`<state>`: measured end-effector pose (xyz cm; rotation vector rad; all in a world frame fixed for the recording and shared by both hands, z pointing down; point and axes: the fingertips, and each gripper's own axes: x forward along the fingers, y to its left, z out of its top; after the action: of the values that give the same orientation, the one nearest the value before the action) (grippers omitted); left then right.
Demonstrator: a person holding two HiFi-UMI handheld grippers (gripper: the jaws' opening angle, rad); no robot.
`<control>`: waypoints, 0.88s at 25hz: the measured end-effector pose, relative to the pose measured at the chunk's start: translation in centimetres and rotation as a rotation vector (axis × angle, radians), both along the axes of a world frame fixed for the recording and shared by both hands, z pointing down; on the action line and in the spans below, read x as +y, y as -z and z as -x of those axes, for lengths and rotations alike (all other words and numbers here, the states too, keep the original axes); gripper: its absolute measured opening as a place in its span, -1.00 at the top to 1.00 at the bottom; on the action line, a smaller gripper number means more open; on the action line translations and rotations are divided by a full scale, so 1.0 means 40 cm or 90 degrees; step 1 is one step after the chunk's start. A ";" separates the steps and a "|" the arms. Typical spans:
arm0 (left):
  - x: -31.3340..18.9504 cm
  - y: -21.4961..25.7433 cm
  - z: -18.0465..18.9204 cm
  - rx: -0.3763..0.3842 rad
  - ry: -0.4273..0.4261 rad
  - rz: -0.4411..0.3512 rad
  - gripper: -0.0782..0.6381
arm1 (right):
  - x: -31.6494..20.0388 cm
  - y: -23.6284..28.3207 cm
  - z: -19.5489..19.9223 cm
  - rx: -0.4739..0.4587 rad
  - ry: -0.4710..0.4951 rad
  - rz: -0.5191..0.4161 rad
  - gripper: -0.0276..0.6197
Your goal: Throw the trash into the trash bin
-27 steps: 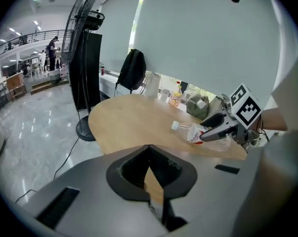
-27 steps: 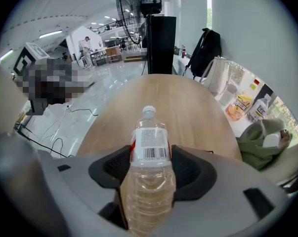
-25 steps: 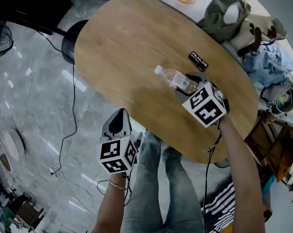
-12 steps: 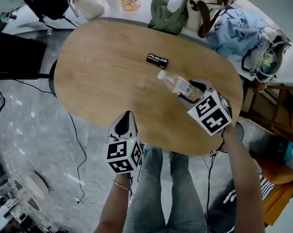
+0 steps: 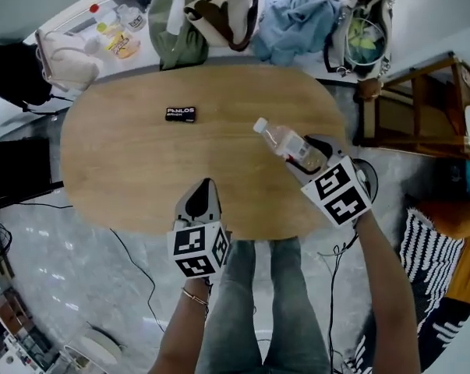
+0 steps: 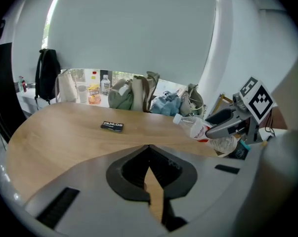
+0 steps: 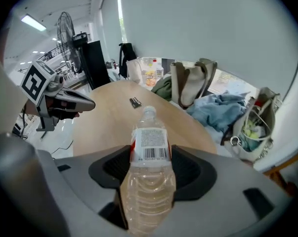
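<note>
A clear plastic bottle [image 5: 291,144] with a white cap and a red-and-white label hangs over the right end of the oval wooden table [image 5: 141,170]. My right gripper [image 5: 311,156] is shut on it around its middle. In the right gripper view the bottle [image 7: 149,147] stands between the dark pads, cap pointing away. My left gripper [image 5: 199,192] hovers at the table's near edge with its jaws shut and nothing in them; its tips [image 6: 149,149] meet in the left gripper view. No trash bin shows in any view.
A small black box [image 5: 181,114] lies on the table. Bags [image 5: 176,41] and a blue cloth [image 5: 297,14] crowd the far side. A wooden chair [image 5: 410,100] stands at the right. My legs [image 5: 258,302] are below the table edge, and a striped rug [image 5: 422,263] lies right of them.
The whole view has swung round. Both grippers have swept sideways along the table's near side. The bottle stays in the right gripper, now over the table's right end.
</note>
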<state>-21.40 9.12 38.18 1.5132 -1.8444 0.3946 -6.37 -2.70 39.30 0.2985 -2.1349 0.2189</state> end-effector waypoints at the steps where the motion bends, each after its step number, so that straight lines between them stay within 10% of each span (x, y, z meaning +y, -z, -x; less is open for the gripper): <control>1: -0.013 -0.003 -0.026 0.001 -0.016 0.002 0.75 | -0.004 0.001 -0.035 -0.001 -0.021 -0.001 0.11; 22: -0.178 -0.024 -0.598 0.015 -0.299 0.012 0.75 | 0.048 -0.041 -0.685 -0.001 -0.334 0.030 0.11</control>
<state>2.54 2.00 39.13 1.9268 -1.4487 0.6048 21.02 -0.80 40.95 0.8286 -2.0128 0.5692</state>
